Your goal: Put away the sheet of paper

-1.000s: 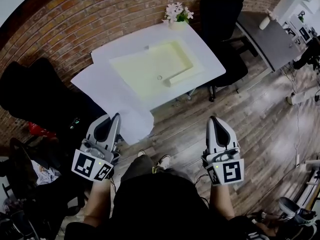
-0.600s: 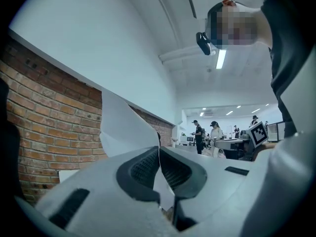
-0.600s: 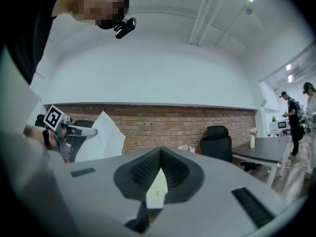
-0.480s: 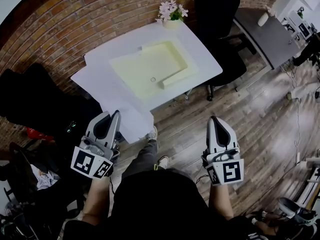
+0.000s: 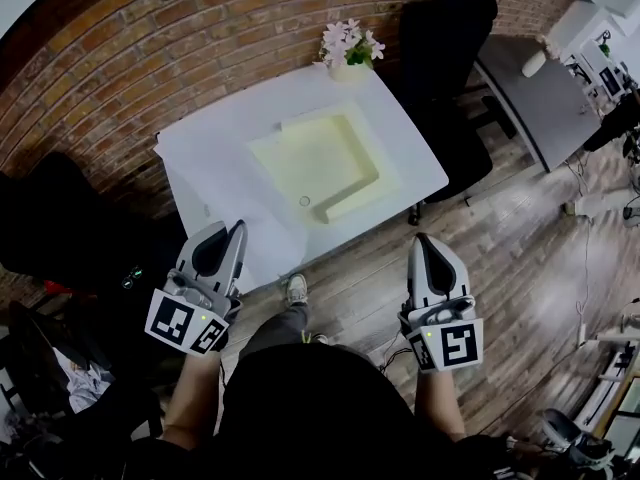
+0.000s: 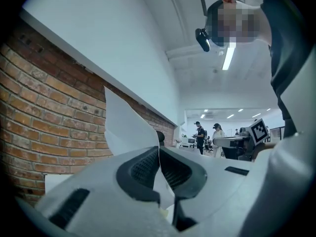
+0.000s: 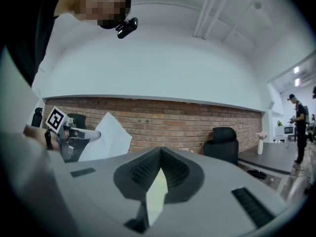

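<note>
A large white sheet of paper [image 5: 255,248] is pinched at its near edge by my left gripper [image 5: 237,230] and spreads forward over the near left part of the white table [image 5: 405,138]. In the left gripper view the jaws [image 6: 159,149] are shut on the sheet [image 6: 123,127], which stands up above them. My right gripper [image 5: 425,240] is shut and holds nothing, hovering over the wooden floor short of the table. The right gripper view shows its closed jaws [image 7: 160,154], with the left gripper and the sheet [image 7: 108,137] off to the left.
A shallow cream tray [image 5: 315,163] lies in the table's middle, with a vase of flowers [image 5: 348,48] at its far edge by the brick wall. Black chairs stand at the far right [image 5: 445,28] and at the left [image 5: 60,218]. A grey desk [image 5: 540,88] is at the right.
The table has come closer and turned in the head view as the person steps towards it. The sheet now lies more over the table. Both grippers stay shut in the same pose.
</note>
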{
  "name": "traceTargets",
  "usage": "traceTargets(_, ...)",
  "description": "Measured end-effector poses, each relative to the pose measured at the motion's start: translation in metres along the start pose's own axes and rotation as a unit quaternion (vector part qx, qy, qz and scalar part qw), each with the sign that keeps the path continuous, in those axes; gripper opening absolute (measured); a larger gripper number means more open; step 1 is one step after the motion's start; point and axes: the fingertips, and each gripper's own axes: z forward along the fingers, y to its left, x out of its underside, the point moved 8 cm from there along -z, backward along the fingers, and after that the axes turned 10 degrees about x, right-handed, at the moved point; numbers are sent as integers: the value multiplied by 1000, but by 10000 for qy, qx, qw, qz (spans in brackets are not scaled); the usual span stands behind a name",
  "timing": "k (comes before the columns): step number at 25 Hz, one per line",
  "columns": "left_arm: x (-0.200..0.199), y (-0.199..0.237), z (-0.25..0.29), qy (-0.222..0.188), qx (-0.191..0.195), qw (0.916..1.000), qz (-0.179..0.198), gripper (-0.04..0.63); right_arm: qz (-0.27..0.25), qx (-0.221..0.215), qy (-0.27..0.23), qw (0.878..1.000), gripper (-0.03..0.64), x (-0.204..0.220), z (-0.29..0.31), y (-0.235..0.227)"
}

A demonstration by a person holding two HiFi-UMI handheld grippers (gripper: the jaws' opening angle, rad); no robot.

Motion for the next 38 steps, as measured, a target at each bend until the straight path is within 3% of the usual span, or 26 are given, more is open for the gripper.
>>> traceTargets(4, 3, 38, 24, 5, 30, 9999, -154, 26, -42, -108, 55, 9999, 14, -5, 47, 3)
traceTargets(10, 12, 82, 60, 61, 302, 9991, -304, 26, -102, 156, 329, 9993, 14, -8, 93, 7)
traceTargets(18, 15, 95, 86, 66, 362, 9986, -385, 26, -104, 143, 401, 9990, 14, -3, 114, -6)
traceTargets(28, 0, 80, 104, 117, -177, 9996, -190, 26, -70, -542, 27, 9985, 14, -9, 161, -43)
traceTargets(38, 10, 79, 107, 297, -522, 9972, -436, 26, 267, -969, 20, 9949, 14, 1, 190, -51)
